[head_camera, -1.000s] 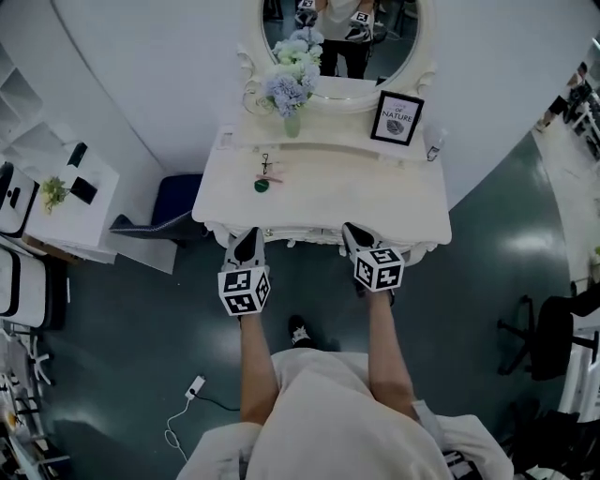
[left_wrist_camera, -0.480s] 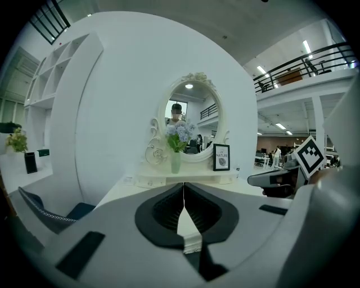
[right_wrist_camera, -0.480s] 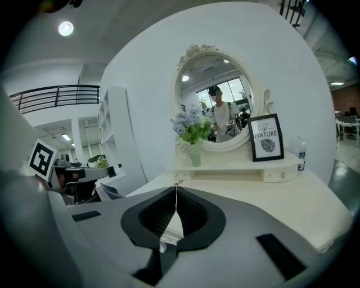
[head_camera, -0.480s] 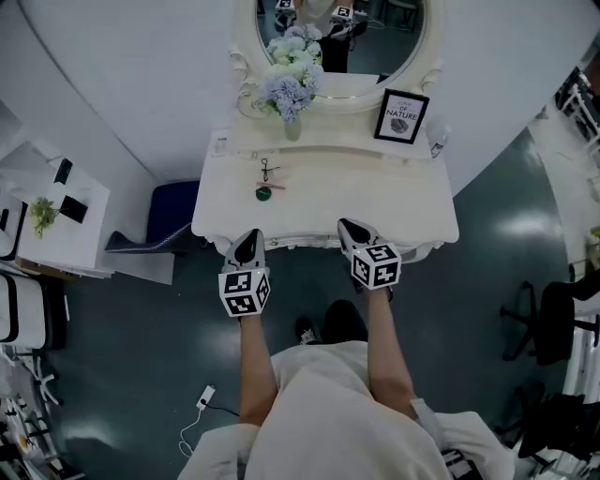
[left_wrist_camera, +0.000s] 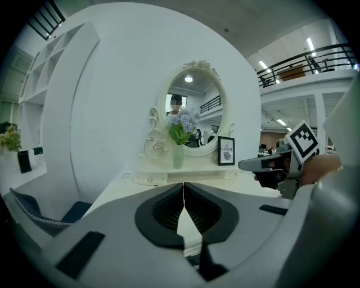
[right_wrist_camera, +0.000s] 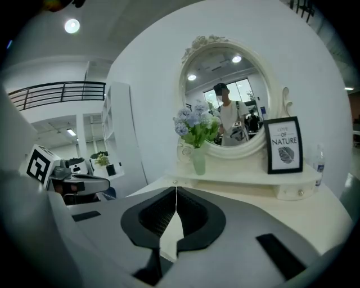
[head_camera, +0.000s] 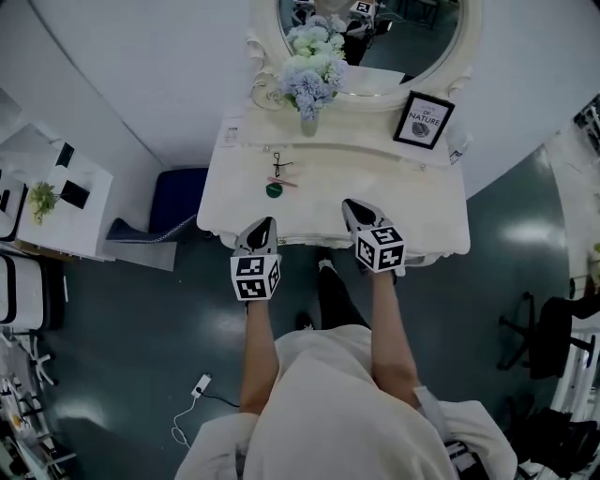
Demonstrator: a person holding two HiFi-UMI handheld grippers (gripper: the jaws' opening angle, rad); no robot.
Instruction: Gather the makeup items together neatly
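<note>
On the cream vanity table lie an eyelash curler, a thin pink stick and a small green round item, close together left of centre. My left gripper hovers over the table's front edge, just short of the green item, its jaws shut and empty. My right gripper is over the front edge near the middle, also shut on nothing. In the left gripper view the jaws meet, and the right gripper shows beside them. The right gripper view shows its own tips touching.
A vase of flowers, a framed "NATURE" print and a small bottle stand on the back ledge under the oval mirror. A blue seat is left of the table, a white shelf further left.
The person has stepped closer to the vanity. Both grippers have moved forward from in front of the table to over its front edge, still shut.
</note>
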